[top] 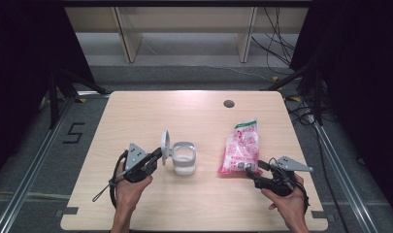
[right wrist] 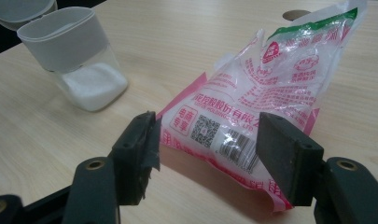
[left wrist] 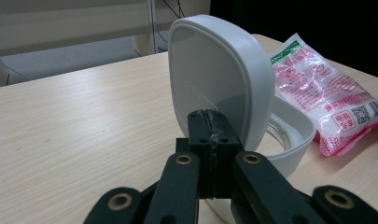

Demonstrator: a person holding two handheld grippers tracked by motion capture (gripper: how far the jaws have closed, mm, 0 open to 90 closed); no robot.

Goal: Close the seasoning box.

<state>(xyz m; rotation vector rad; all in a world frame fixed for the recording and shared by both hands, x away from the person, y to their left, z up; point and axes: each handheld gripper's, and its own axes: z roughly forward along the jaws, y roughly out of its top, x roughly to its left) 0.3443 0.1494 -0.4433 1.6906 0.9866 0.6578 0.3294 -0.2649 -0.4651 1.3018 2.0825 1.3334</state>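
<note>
On the wooden tabletop (top: 194,204) the left gripper (top: 156,158) is clenched on the lower edge of the grey lid (left wrist: 219,74), which stands upright, flipped open beside the mouth of the clear container (top: 184,158) with white powder at its bottom. Well apart to the right lies the pink-and-white printed bag (top: 241,147). The right gripper (top: 253,171) has its jaws spread either side of the bag's near end, the pads not pressing on it.
</note>
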